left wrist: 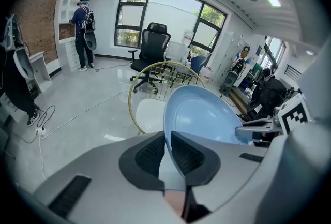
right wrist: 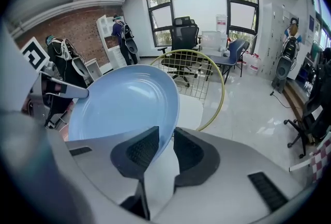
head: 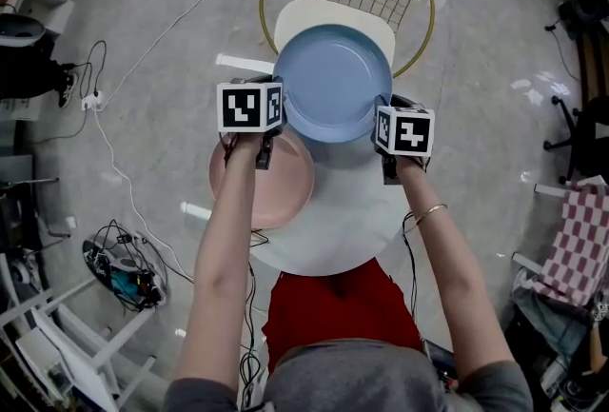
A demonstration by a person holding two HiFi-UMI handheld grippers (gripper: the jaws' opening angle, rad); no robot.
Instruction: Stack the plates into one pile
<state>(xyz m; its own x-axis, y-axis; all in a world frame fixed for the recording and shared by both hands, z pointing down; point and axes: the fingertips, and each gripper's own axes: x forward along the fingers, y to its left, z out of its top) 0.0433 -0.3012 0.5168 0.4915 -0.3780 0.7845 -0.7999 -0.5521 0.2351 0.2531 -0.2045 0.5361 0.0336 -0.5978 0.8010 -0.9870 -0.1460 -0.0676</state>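
Above the round white worktop (head: 324, 244), holding up the blue plate (head: 333, 82), with the pink plate (head: 271, 186) lying flat at its 7 o'clock. Reaching forward with both forearms, wrists tipped downward. Clamped on the blue rim with the fingers of the left gripper (left wrist: 167, 138) at 9 o'clock and of the right gripper (right wrist: 165, 133) at 3 o'clock.

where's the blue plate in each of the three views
Head view: blue plate at upper centre, just in front of the chair.
Left gripper view: the plate is right of centre, its rim between the jaws.
Right gripper view: the plate is left of centre, its rim between the jaws.
Shared landmark: the gold wire-backed chair behind the plate.
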